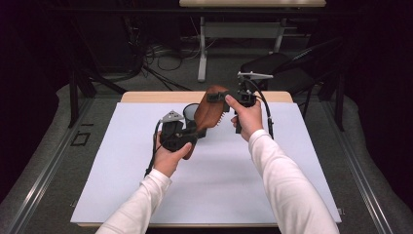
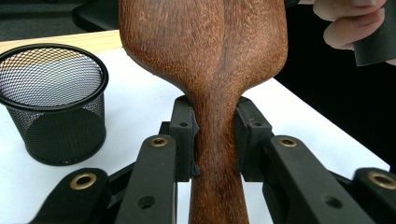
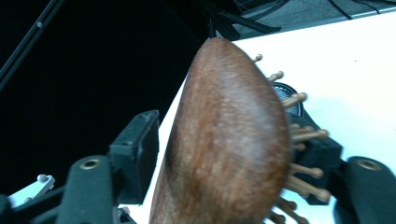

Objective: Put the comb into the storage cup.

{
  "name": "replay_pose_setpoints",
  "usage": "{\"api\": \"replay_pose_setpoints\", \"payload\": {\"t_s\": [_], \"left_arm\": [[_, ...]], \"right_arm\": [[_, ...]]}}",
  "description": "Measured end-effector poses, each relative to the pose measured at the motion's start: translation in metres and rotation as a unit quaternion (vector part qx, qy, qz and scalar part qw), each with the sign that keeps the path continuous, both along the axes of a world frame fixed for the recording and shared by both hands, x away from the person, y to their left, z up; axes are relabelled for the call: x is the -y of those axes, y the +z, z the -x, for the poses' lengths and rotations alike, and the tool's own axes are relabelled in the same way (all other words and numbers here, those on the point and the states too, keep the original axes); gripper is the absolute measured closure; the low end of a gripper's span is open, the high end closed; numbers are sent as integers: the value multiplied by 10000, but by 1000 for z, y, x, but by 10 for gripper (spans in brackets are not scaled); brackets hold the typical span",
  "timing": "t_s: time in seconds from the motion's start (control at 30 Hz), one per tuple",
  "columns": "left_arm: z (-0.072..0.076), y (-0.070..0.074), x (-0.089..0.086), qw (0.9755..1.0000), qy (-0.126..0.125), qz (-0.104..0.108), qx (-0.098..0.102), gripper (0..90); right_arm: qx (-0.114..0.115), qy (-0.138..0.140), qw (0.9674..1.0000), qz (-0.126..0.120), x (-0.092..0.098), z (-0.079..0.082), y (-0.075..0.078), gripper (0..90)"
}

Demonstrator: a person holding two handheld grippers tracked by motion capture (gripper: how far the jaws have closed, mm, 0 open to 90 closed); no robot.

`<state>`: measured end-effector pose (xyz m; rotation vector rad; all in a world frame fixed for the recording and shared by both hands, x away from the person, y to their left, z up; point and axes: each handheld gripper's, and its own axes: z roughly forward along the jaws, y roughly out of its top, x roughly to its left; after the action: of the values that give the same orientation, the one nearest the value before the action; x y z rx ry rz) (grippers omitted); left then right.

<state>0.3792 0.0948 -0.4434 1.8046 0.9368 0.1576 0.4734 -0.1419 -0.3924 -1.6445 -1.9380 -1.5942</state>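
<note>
The desk point(image 1: 122, 195) carried a white mat, and above it both hand-held grippers met on a wooden paddle hairbrush point(image 1: 210, 109). The left hand-held gripper point(image 2: 215, 140) was clenched on the brush's narrow neck, pads pressed against both sides of the wood. The brush head rose up and away from those jaws toward the right hand-held gripper point(image 3: 224, 158), whose jaws stood on either side of the head: one pad lay among the bristle pins point(image 3: 303, 135), while the other stood just clear of the smooth wooden back, so it had not yet gripped. A black mesh cup point(image 2: 56, 102) stood on the mat just beside the left jaws.

The step looked like a handover of the brush. To do it well, the right jaws would need to seat squarely on solid wood rather than on the springy pins. The left grip should release only once the right one was firm.
</note>
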Motion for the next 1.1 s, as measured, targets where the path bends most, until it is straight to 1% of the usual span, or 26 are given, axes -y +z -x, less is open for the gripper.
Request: {"api": "replay_pose_setpoints", "payload": {"t_s": [0.03, 0.1, 0.23, 0.5, 0.6, 0.8, 0.87, 0.97, 1.1], "left_arm": [[0, 0, 0, 10000, -4, 0, -3, 722], [0, 0, 0, 10000, -5, -2, -3, 722], [0, 0, 0, 10000, -16, -6, -9, 722], [-1, -2, 0, 10000, -34, -37, -36, 722], [-1, -3, 0, 10000, -39, -47, -42, 723], [-1, -5, 0, 10000, -41, -62, -52, 723], [-1, -5, 0, 10000, -46, -61, -59, 723], [-1, -5, -1, 10000, -52, -56, -61, 723], [-2, -5, -1, 9999, -51, -71, -62, 723]], "right_arm": [[22, 8, 10000, -14, 1, 0, -1, 370], [-25, -2, 9999, -101, 3, -1, -1, 381], [-32, 4, 9998, -208, 4, -1, -1, 396], [-71, -13, 9997, -228, 5, -1, -2, 405], [-89, -29, 9998, -198, 5, -1, -3, 405], [-35, 8, 9998, -202, 4, -1, -3, 412], [-67, -18, 9997, -228, 4, 0, -3, 417], [-82, 22, 9994, -326, 5, -1, -3, 427], [-72, 19, 9994, -346, 6, -1, -3, 430]]}}
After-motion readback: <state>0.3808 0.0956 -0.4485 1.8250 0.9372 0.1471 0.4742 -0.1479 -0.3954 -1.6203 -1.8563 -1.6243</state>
